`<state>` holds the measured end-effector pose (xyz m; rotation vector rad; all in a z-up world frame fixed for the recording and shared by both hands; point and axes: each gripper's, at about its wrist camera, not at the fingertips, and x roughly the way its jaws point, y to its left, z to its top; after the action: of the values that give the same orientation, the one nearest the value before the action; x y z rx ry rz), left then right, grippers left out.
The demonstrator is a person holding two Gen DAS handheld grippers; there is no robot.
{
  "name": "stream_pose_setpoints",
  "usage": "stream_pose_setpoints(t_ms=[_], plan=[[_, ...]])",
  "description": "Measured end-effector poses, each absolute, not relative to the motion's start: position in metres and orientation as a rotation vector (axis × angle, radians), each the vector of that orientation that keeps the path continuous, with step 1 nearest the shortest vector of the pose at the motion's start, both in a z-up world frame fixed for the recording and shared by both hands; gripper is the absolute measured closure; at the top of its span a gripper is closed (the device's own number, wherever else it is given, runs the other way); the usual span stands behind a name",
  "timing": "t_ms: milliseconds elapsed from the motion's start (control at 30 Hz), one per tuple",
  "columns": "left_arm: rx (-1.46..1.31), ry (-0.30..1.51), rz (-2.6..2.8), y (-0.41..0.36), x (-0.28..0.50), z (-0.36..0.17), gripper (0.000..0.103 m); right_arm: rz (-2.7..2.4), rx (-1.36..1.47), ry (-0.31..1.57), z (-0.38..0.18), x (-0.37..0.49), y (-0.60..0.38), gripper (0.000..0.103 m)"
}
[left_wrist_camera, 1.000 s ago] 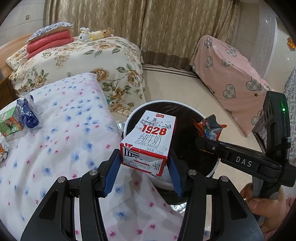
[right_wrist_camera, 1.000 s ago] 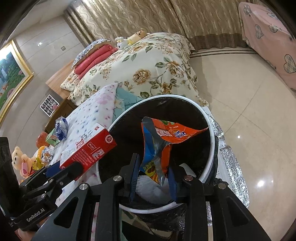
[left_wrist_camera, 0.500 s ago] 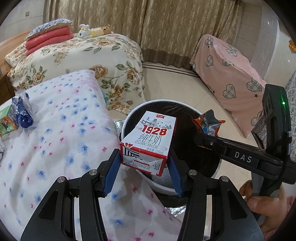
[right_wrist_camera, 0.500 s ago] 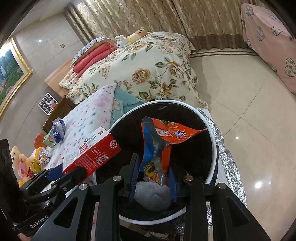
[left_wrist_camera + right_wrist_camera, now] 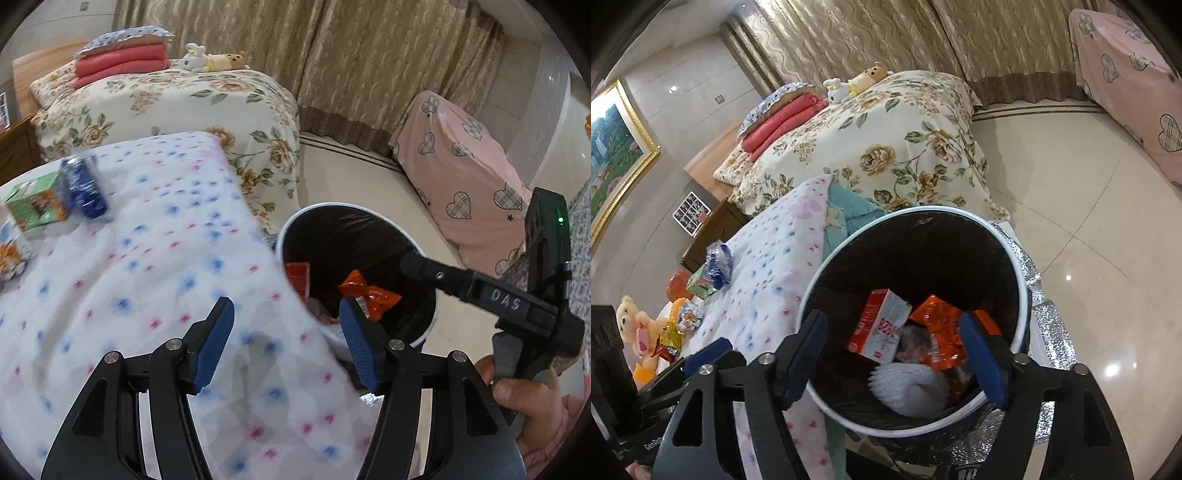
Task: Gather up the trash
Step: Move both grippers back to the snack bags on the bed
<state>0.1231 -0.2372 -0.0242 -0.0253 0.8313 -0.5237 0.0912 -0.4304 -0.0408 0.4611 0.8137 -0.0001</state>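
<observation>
1. Leftmost, on the spotted quilt (image 5: 155, 258), lay the trash not yet collected: a green carton (image 5: 35, 202) with a crumpled blue wrapper (image 5: 84, 184) touching its right side, and a blurred orange-and-white packet (image 5: 11, 254) at the frame edge. I judged the carton light and stiff enough to be pinched across its flat faces. The wrapper looked thin, crinkly and slippery, best taken at its bunched middle.
2. Next, the left hand-held gripper (image 5: 286, 334) hovered over the quilt's edge beside the bin. Its jaws had just been opening, stood about half spread, and held nothing.
3. To the right stood the round bin (image 5: 1021, 291), white-rimmed and lined with a glossy black bag. Inside lay the red-and-white milk carton (image 5: 881, 325), tilted on its edge. The crumpled orange snack bag (image 5: 940, 332) rested just beside it. Both sat on white foam netting (image 5: 908, 386), so these pieces were already collected.
4. Over the bin's near rim, the right hand-held gripper (image 5: 894, 352) had just been opening its jaws. They stood wide and empty, with the dropped trash showing between them but below.
5. Farther right were only the polished tile floor (image 5: 1071, 192) and a crinkled silver foil mat (image 5: 1047, 325) under the bin.
</observation>
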Motion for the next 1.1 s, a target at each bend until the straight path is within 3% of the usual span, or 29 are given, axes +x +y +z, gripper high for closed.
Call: stream_pose_setpoints(t_ms=[467,1100], plan=[[-0.143,0.83,-0.361,-0.144,0.104,-0.034,0.04,0.112,0.425,0.792,-0.027,0.087,-0.365,0.019],[-0.226,0.827,-0.17,-0.045,0.087,-0.049,0.039,0.29,0.338,0.863,-0.037,0.105,-0.262,0.019]])
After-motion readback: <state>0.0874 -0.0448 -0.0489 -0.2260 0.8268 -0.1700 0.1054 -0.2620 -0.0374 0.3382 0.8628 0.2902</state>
